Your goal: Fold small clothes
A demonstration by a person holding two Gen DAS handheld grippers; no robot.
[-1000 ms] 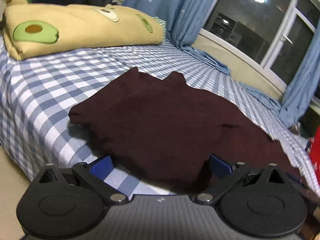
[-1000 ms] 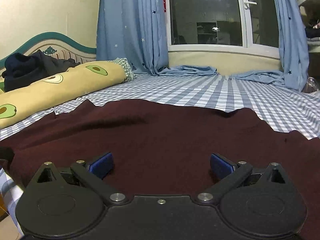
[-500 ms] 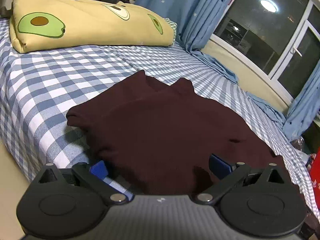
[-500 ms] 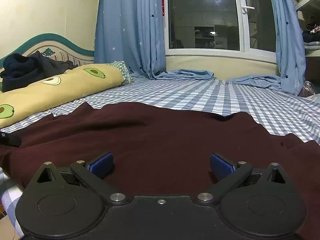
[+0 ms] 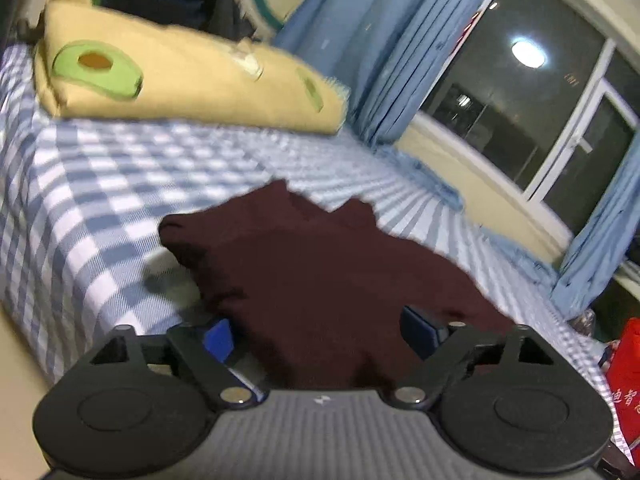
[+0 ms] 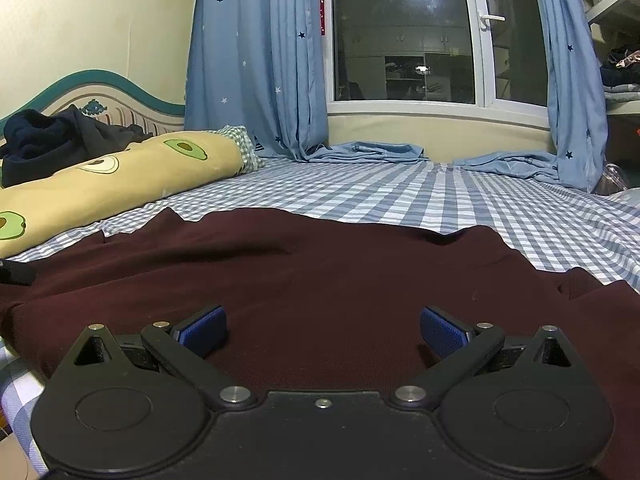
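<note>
Indoors, checked bed point(image 6: 460, 200), blue curtains point(image 6: 256, 60), window point(image 6: 404, 36)

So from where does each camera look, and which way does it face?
Left wrist: sits on the left gripper at the bed's near edge, facing across the maroon shirt toward the avocado pillow; open blue-padded fingers show.
Right wrist: sits on the right gripper low over the shirt, facing the window; open fingers show.
Shared: shirt, pillow, window, checked bedsheet.
</note>
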